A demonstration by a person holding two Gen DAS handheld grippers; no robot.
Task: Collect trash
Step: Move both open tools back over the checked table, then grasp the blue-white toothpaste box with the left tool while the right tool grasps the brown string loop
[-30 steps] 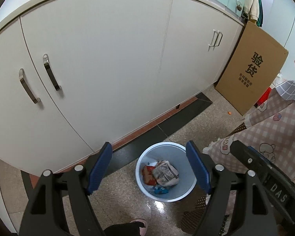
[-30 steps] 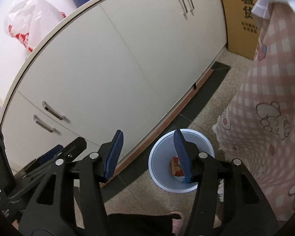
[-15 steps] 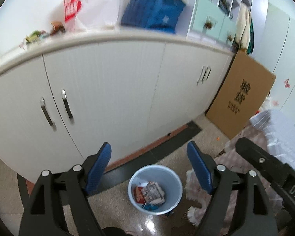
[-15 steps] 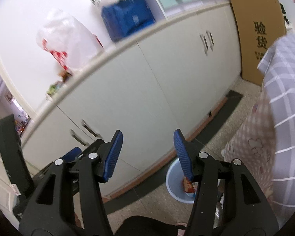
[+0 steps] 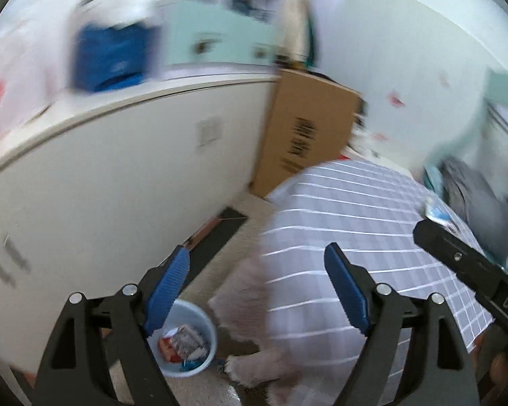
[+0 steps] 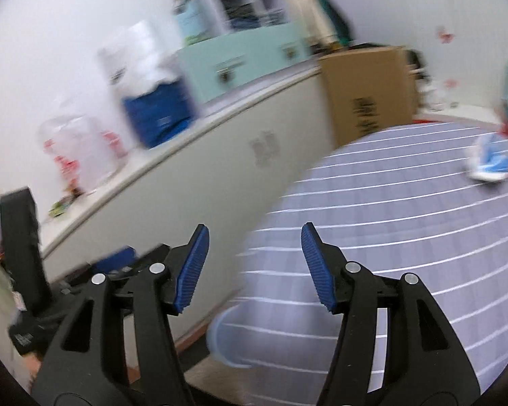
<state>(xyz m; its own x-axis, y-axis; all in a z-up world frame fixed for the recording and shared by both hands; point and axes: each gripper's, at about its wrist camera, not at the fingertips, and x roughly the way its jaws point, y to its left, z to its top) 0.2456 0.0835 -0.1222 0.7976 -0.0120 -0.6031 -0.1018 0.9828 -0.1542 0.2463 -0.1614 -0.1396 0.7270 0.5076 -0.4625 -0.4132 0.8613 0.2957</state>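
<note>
A light blue trash bin (image 5: pixel 189 341) stands on the floor beside the white cabinet, holding crumpled wrappers (image 5: pixel 186 340). Its rim also shows in the right wrist view (image 6: pixel 220 338), partly hidden by the table. A blue and white wrapper (image 6: pixel 489 164) lies on the checked tablecloth at the far right; it also shows in the left wrist view (image 5: pixel 438 211). My left gripper (image 5: pixel 257 284) is open and empty, high above the bin and the table's edge. My right gripper (image 6: pixel 254 267) is open and empty over the table's near edge. Both views are blurred.
A table with a lilac checked cloth (image 5: pixel 355 237) fills the right side. A long white cabinet (image 5: pixel 101 186) runs along the left, with a blue bag (image 6: pixel 159 111) and plastic bags on top. A cardboard box (image 5: pixel 308 128) leans at the cabinet's end. Grey clothing (image 5: pixel 481 203) lies on the table.
Both grippers have lifted and swung to the right, away from the bin and toward the table top. The bin has dropped to the bottom of both views. Both stay open.
</note>
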